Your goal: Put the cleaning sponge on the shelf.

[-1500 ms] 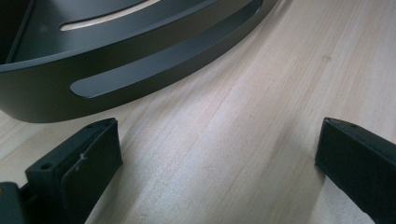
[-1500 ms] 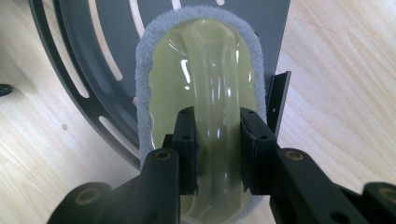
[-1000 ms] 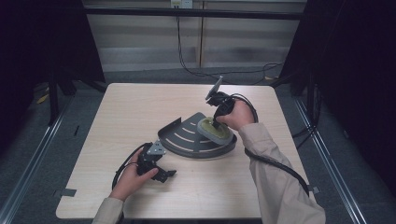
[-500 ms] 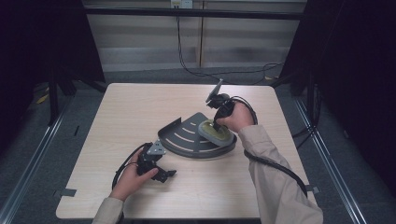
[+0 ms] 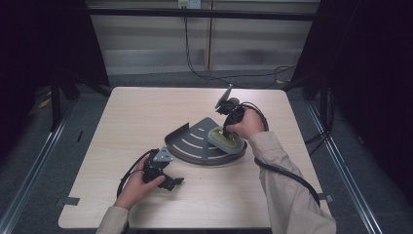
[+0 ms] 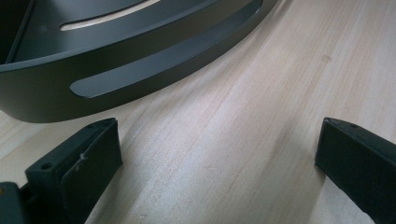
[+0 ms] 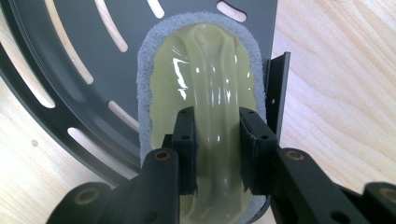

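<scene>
The right claw (image 7: 217, 154) is clenching the raised handle ridge of a pale green scrubber (image 7: 205, 79), its two black jaws pressing on either side of the glossy ridge. The scrubber (a plastic grip bonded to a grey abrasive pad) is lying flat inside a dark quarter-round corner shelf (image 5: 195, 141) with slotted floor, close to the shelf's right straight wall. The shelf itself is sitting near the middle of the wooden counter (image 5: 146, 107).

The left claw (image 5: 170, 183) is resting low on the counter just in front of the shelf's curved rim, jaws standing wide apart with nothing but bare wood between them, so it is released and idle.

Judging by this, the step in hand is either the setting-down of the scrubber in the shelf or the start of lifting it out; the grip is firm and the pad is sitting fully on the shelf floor. If the scrubber is being placed, the next move is calling for the right jaws to part and the hand to rise straight up, clear of the side wall. If it is being taken, a vertical lift is needed while the light shelf is kept from dragging along.
</scene>
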### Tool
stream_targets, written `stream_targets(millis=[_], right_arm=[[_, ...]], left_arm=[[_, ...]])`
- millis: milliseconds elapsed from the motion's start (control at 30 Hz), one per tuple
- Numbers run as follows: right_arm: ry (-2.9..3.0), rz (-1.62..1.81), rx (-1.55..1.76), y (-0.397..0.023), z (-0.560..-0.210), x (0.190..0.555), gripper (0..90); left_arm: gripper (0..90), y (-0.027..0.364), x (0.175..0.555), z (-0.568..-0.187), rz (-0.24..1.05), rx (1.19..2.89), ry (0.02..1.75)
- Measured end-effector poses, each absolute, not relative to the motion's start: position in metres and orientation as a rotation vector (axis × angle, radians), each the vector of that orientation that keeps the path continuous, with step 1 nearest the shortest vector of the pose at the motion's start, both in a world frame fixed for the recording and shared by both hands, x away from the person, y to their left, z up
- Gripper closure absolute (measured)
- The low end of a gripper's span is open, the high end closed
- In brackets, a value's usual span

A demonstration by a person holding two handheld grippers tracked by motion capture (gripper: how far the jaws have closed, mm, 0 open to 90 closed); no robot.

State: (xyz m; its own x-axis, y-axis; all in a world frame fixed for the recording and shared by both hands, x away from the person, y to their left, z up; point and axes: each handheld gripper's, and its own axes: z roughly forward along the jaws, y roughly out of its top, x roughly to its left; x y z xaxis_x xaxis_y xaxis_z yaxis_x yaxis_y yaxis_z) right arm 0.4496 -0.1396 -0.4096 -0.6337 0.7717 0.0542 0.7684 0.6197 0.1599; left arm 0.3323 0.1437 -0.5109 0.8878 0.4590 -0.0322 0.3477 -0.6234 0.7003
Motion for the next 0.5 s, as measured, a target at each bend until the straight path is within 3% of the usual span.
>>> stream_targets(millis=[500], right_arm=[[2.802,0.273,1.349,-0.1397,-0.4126,0.4505,70.2]], left_arm=[[0.0,0.1438,0.3323,-0.5109,0.191,2.302,0.576]])
